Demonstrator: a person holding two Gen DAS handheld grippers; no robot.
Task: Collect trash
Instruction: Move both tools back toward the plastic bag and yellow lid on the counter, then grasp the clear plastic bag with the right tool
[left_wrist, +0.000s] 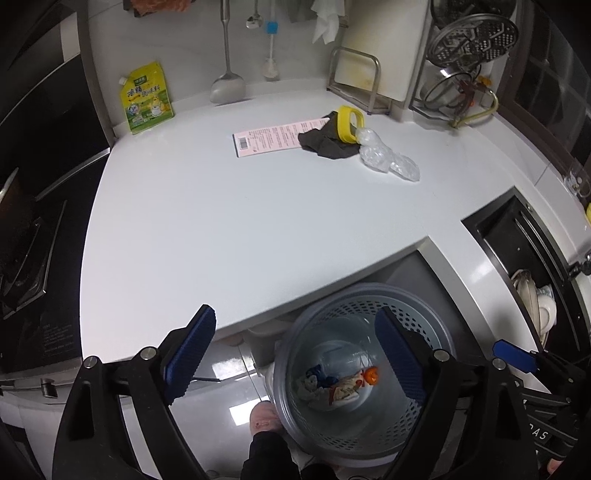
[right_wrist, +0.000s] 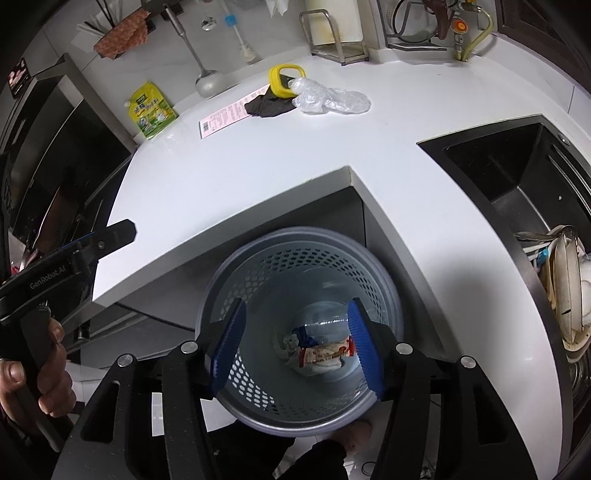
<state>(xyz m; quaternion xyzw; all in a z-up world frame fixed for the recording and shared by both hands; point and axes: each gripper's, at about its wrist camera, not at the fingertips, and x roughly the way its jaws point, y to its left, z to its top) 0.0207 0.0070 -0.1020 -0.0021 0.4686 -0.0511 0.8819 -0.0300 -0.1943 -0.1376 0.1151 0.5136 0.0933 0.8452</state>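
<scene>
Both grippers hovering above grey perforated bin (right_wrist: 301, 328) on floor, tucked against white counter (left_wrist: 240, 229) corner. Left gripper (left_wrist: 295, 350): jaws spread wide, nothing between pads, sitting over counter edge and bin rim. Right gripper (right_wrist: 293, 347): jaws parted, nothing pinched, pointing straight into bin mouth. Wrappers (right_wrist: 325, 352) lying at bin bottom beside clear plastic bottle (right_wrist: 325, 317). Remaining on counter near back wall: pink paper slip (left_wrist: 275, 136), dark cloth (left_wrist: 325, 142), yellow-rimmed lid (left_wrist: 349, 123), crumpled clear plastic (left_wrist: 388, 155), all bunched together. Yellow-green pouch (left_wrist: 146, 98) leaning against backsplash, well apart. Dishes stacking in sink (right_wrist: 517, 177) at right.
</scene>
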